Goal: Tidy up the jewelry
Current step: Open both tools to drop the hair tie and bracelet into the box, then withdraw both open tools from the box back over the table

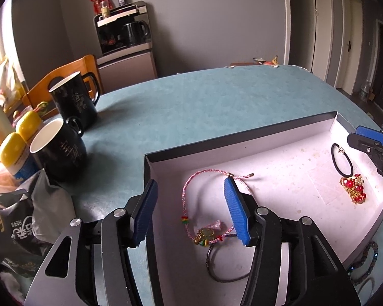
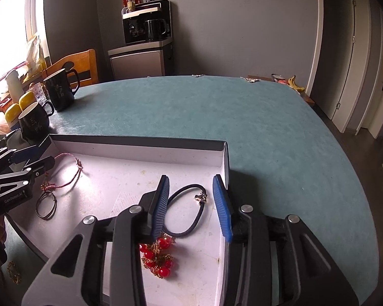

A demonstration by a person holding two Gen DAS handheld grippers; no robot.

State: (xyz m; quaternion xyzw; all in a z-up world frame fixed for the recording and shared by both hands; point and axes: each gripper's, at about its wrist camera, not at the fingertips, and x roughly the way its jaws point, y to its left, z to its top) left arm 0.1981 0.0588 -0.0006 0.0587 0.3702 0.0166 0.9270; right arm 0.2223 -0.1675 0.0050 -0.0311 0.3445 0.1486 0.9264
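A shallow box with a white floor and dark walls (image 1: 242,137) (image 2: 140,141) lies on the teal table. In it lie a pink braided bracelet (image 1: 189,193) (image 2: 71,176), a thin dark cord loop (image 1: 212,265) (image 2: 47,205), a black hair tie with a small charm (image 1: 340,160) (image 2: 189,211) and a red bead and gold chain piece (image 1: 353,188) (image 2: 157,255). My left gripper (image 1: 191,186) is open and empty over the box's left end, above the pink bracelet. My right gripper (image 2: 191,186) is open and empty over the box's right end, astride the hair tie.
Two black mugs (image 1: 75,99) (image 1: 58,150), yellow-capped bottles (image 1: 12,150) and a dark snack bag (image 1: 25,219) stand left of the box. A dark beaded bracelet (image 1: 367,257) lies outside the box's near edge. A wooden chair (image 1: 63,76) stands at the table's left.
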